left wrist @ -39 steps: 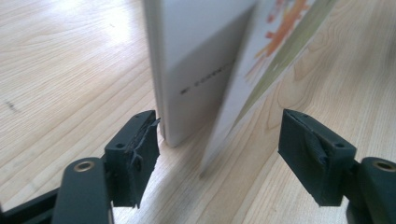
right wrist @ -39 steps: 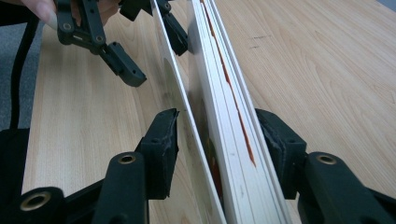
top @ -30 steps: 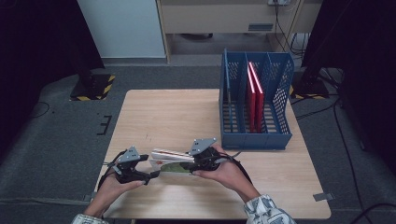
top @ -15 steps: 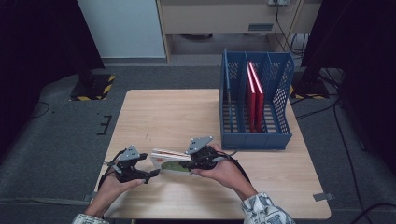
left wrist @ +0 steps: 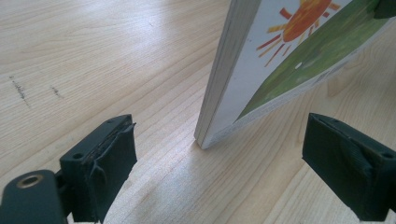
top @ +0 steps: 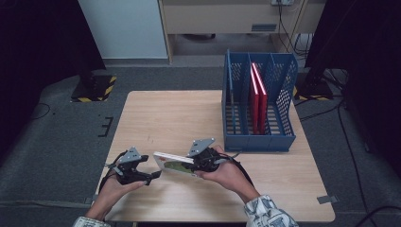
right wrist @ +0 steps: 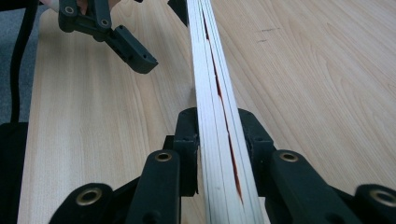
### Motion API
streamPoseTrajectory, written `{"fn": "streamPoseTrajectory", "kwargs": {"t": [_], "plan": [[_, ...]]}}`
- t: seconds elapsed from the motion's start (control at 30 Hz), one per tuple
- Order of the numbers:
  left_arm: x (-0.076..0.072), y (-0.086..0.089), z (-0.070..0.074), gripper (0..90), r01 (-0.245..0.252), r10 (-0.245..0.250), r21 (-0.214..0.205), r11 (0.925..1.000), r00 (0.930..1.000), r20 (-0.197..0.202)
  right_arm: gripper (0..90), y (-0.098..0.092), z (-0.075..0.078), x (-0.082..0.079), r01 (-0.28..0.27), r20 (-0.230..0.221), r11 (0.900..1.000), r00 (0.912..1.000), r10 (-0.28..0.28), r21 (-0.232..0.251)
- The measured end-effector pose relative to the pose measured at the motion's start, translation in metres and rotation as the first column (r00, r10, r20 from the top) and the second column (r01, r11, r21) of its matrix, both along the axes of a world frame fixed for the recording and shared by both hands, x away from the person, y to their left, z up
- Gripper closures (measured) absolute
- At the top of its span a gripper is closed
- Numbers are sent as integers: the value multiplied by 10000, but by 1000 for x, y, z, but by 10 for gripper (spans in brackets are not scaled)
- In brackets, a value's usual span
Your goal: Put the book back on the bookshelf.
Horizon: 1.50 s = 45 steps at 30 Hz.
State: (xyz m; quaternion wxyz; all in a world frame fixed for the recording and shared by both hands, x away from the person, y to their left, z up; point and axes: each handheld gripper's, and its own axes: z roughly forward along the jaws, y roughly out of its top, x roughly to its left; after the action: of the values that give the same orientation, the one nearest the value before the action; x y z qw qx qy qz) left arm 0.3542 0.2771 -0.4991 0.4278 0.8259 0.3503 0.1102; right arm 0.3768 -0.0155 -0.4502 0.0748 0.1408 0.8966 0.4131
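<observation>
Right gripper (right wrist: 219, 140) has just been closing, jaws now clamped on the picture book (top: 176, 164), which stands on one corner at the table's (top: 189, 118) near edge. Left gripper (left wrist: 219, 154) jaws apart, straddling that corner, no contact. Keep the right grip square on the page edge; lift clear before swinging toward the blue file rack (top: 257, 106).

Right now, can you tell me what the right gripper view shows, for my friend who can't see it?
The right tongs have just been closing and now pinch a thin board book by its pale page edges, standing on edge over the wooden table. Beyond it, at the upper left, the left tongs wait open.
</observation>
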Motion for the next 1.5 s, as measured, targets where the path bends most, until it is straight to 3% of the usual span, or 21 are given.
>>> {"fn": "streamPoseTrajectory", "kwargs": {"t": [0.43,1.03,1.5], "plan": [[1,3,0,92,-168,168,-34,9999,9999,31,762,0,0,0,153,-112,9999,9998,-152,31],[1,5,1,93,-312,312,-5,9995,9995,73,764,-9,5,4,749,-244,9962,9970,-739,450],[2,6,0,82,-502,501,82,9987,9987,68,764,-24,11,12,1586,-172,9853,9873,-1578,633]]}}
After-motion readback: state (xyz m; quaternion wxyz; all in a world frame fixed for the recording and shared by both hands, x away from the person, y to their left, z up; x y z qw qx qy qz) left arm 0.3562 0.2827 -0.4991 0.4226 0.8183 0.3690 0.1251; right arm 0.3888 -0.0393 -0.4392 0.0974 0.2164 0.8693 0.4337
